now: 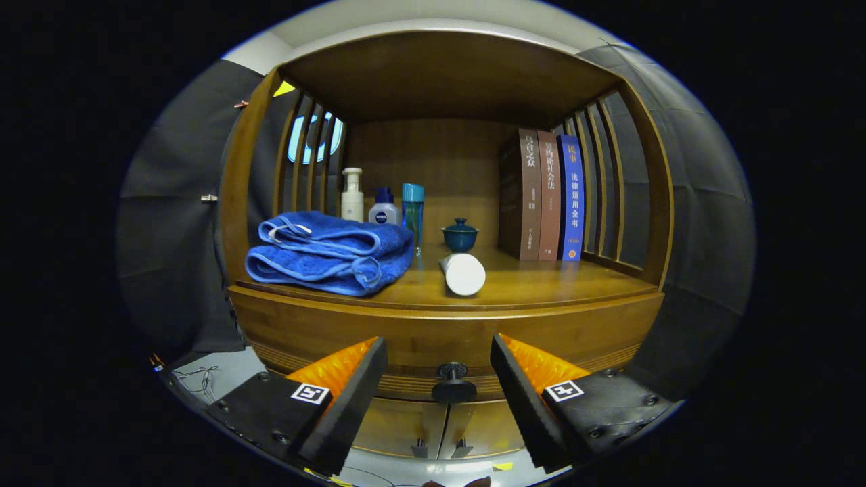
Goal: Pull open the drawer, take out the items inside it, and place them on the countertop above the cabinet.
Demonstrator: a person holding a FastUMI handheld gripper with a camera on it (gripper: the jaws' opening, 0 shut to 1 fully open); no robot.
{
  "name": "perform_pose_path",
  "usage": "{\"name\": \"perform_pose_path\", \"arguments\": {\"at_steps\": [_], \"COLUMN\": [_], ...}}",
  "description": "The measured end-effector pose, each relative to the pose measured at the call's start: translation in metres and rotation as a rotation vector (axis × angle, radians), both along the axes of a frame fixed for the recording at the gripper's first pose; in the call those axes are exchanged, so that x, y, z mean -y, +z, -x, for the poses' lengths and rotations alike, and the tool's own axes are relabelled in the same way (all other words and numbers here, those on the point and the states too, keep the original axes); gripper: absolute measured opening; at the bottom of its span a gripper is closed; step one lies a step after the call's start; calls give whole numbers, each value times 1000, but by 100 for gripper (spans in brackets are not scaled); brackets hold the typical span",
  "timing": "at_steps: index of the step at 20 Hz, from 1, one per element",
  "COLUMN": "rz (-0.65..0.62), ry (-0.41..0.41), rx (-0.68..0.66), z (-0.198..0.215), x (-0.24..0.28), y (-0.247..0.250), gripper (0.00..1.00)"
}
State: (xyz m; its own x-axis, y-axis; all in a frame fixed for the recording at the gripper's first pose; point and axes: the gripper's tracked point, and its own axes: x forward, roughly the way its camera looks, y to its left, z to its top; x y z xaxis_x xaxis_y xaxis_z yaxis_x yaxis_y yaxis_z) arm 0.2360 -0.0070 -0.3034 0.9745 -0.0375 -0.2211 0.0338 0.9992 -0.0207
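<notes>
A wooden cabinet with a shut drawer faces me, its dark round knob sitting between my two fingers. My gripper is open, fingers either side of the knob and apart from it. Above the drawer lies the countertop. On it rest a folded blue towel at the left and a white cylinder lying on its side near the middle. What is inside the drawer is hidden.
At the back of the countertop stand a white pump bottle, a small blue-capped bottle, a teal bottle, a dark blue lidded cup and three upright books. Slatted side walls and a wooden roof enclose the shelf. Two lower doors sit under the drawer.
</notes>
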Motion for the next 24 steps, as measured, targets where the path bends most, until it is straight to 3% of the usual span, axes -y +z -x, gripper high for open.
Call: {"name": "perform_pose_path", "arguments": {"at_steps": [11,18,24], "rz": [-4,-35,-8], "ry": [17,-3,-18], "rx": [90,165,170], "z": [106,169,212], "x": [0,0,16], "y": [147,221,252], "gripper": [99,99,99]}}
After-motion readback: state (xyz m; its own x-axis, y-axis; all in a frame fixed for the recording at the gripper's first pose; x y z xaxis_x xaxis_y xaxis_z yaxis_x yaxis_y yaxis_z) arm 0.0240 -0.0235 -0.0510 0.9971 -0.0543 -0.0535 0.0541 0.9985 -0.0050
